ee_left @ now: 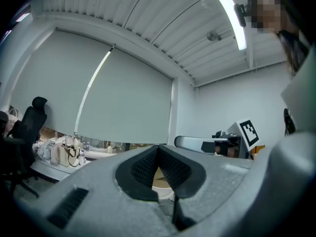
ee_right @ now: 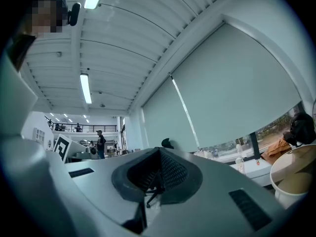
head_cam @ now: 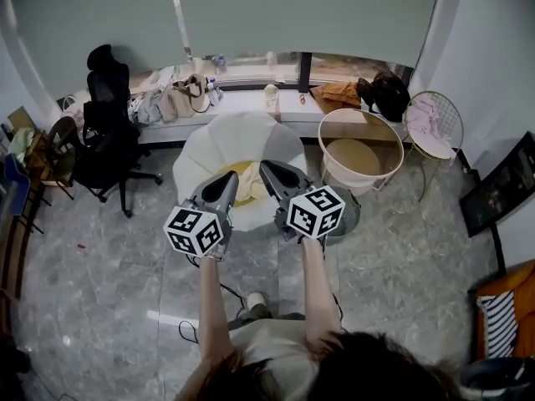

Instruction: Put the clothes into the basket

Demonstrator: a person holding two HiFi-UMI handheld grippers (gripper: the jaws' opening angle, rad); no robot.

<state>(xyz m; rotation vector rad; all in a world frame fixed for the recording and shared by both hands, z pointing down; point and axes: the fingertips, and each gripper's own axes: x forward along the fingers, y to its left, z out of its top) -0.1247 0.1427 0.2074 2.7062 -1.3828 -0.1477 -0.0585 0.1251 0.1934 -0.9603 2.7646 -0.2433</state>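
A yellow garment (head_cam: pixel 248 184) lies on a white petal-shaped seat (head_cam: pixel 219 140) straight ahead of me. To its right stands the round pale basket (head_cam: pixel 352 179), which also shows at the lower right of the right gripper view as the basket (ee_right: pixel 295 177). My left gripper (head_cam: pixel 231 177) and right gripper (head_cam: pixel 266 168) are held side by side just short of the yellow garment, pointing level at it. The left gripper (ee_left: pixel 158 147) has its jaw tips together with nothing between them. The right gripper (ee_right: pixel 159 150) is likewise shut and empty.
A black office chair (head_cam: pixel 106 132) stands at the left. The window ledge (head_cam: pixel 251 100) carries bags and clothes (head_cam: pixel 167 100), a cup and an orange item (head_cam: pixel 338 93). A wire chair (head_cam: pixel 436 122) with pale cloth is at the far right. A mesh bin (head_cam: pixel 348 214) sits by my right gripper.
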